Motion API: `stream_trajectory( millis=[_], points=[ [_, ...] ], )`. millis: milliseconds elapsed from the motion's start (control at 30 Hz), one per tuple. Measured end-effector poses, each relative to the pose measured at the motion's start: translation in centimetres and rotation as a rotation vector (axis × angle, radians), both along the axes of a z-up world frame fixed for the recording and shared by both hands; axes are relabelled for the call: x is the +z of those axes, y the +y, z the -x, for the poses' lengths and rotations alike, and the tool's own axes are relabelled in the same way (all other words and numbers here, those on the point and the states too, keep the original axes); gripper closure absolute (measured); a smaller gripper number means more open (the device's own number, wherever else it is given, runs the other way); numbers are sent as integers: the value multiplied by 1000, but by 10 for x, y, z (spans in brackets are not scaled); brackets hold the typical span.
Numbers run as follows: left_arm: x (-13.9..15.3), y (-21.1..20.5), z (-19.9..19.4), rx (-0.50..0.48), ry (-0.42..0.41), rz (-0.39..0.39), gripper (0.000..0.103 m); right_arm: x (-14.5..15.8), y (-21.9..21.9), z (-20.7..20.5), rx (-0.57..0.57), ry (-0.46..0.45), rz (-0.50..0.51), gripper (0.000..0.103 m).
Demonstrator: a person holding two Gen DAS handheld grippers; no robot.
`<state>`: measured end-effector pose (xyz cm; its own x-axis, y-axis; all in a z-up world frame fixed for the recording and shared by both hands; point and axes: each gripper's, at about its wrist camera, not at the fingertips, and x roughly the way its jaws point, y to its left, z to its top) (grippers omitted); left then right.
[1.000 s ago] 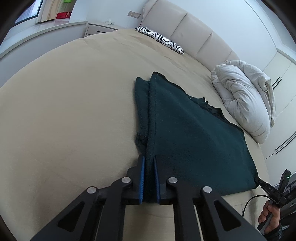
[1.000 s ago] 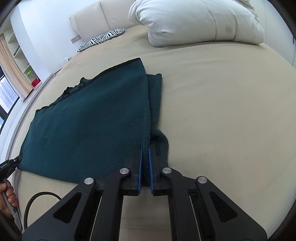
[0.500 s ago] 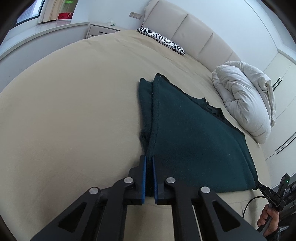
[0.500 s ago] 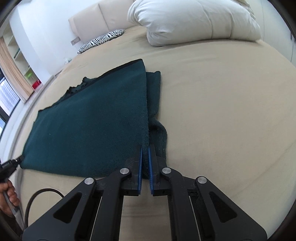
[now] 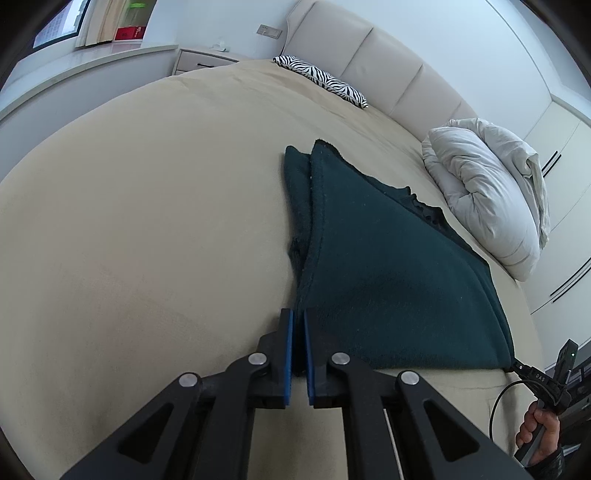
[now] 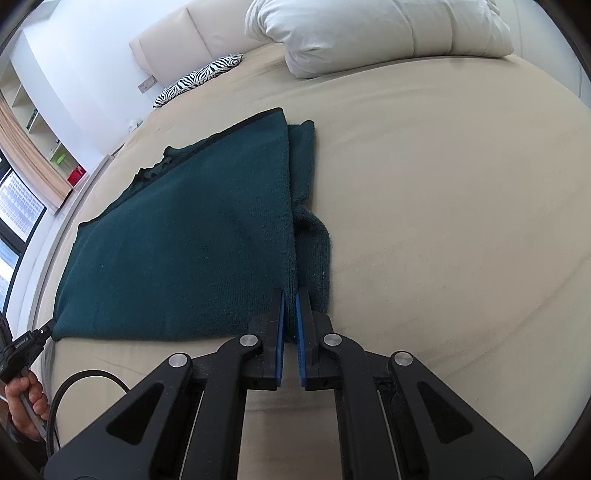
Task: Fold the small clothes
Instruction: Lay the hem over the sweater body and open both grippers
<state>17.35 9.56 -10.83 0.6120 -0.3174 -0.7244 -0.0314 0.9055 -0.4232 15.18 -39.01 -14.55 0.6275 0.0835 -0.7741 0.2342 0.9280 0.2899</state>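
Observation:
A dark green knitted garment (image 5: pixel 388 266) lies on the beige bed, folded so its top layer overlaps a narrow strip along each side. My left gripper (image 5: pixel 298 314) is shut on the garment's near left corner. The garment also shows in the right wrist view (image 6: pixel 192 236). My right gripper (image 6: pixel 290 291) is shut on its near right corner. Both corners are held just above the sheet near the bed's front edge. The other gripper's tip shows at the far corner in each view.
The beige bed (image 5: pixel 147 221) spreads wide around the garment. A white duvet bundle (image 5: pixel 487 192) lies at the right, also in the right wrist view (image 6: pixel 373 29). A zebra pillow (image 5: pixel 321 79) sits by the headboard. Wardrobe doors stand at the right.
Both grippers have drawn the held corners slightly back toward the bed's front edge, and the garment lies a little flatter and further stretched.

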Motion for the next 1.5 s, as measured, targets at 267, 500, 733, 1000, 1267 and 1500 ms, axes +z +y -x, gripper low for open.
stream_trajectory(
  millis=[267, 500, 733, 1000, 1267, 1500],
  points=[
    [-5, 4, -1, 3, 11, 25, 96, -7, -6, -3, -7, 5, -19, 98],
    [-3, 6, -2, -4, 16, 31, 96, -4, -5, -2, -11, 5, -21, 98],
    [-5, 3, 1, -11, 13, 15, 96, -5, -14, -4, -28, 5, -39, 99],
    [-5, 2, -1, -10, 19, 31, 96, -3, -6, -5, -20, 25, -11, 98],
    [-6, 5, -1, -23, 27, 40, 93, -10, -14, -7, -25, 36, -61, 98],
    [-8, 7, -3, -17, 32, 77, 90, -9, -15, -2, -31, 8, -91, 97]
  ],
)
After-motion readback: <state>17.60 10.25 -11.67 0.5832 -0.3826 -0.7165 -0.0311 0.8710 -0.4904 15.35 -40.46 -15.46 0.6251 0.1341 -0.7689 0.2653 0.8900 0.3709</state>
